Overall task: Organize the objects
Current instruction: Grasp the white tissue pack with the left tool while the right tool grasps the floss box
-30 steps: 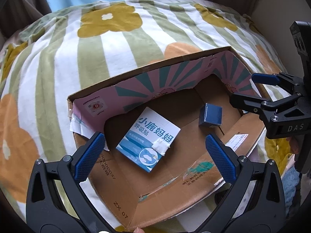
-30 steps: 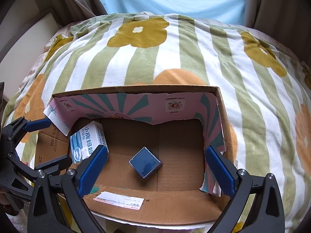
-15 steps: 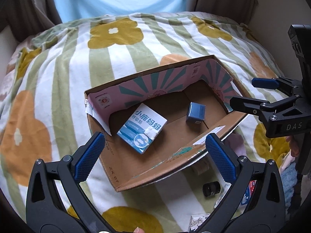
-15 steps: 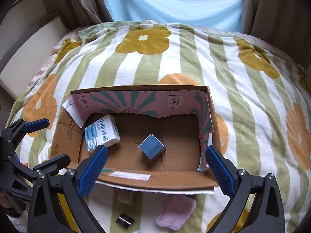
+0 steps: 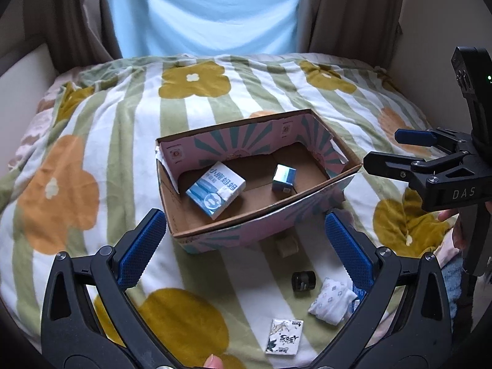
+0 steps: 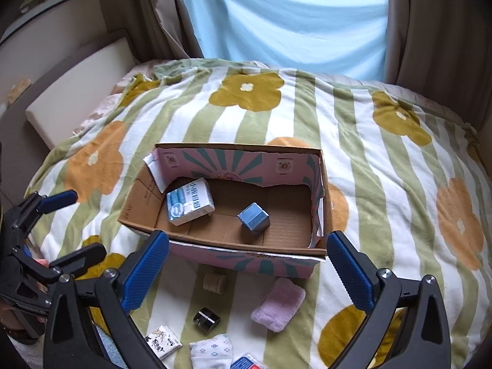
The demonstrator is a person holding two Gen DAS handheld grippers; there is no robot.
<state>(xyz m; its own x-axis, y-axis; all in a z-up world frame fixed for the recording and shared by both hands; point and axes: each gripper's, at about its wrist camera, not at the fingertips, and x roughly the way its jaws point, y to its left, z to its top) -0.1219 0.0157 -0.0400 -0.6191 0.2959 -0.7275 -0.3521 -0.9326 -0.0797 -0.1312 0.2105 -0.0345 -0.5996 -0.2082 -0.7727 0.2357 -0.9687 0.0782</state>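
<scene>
An open cardboard box (image 5: 221, 233) (image 6: 246, 261) sits on a flowered blanket. Inside lie a blue-and-white carton (image 5: 215, 192) (image 6: 189, 204) and a small blue cube box (image 5: 283, 178) (image 6: 253, 216). In front of the box lie a tan roll (image 6: 215, 283), a black jar (image 5: 303, 280) (image 6: 206, 319), a pink cloth (image 6: 278, 304), a white patterned pouch (image 5: 331, 299) (image 6: 210, 352) and a printed tissue pack (image 5: 284, 336) (image 6: 163, 344). My left gripper (image 5: 246, 246) (image 6: 66, 224) is open and empty, held back from the box. My right gripper (image 6: 247, 270) (image 5: 390, 150) is open and empty.
The blanket (image 6: 384, 184) covers a bed that spreads wide around the box. A light blue curtain (image 6: 292, 21) and brown drapes hang behind. A white padded ledge (image 6: 77, 92) runs along the left. A blue-and-red packet (image 6: 246, 363) lies at the near edge.
Both grippers have pulled back and up from the box. The box looks smaller, its front flap has come up, and the loose items in front of it have come into view.
</scene>
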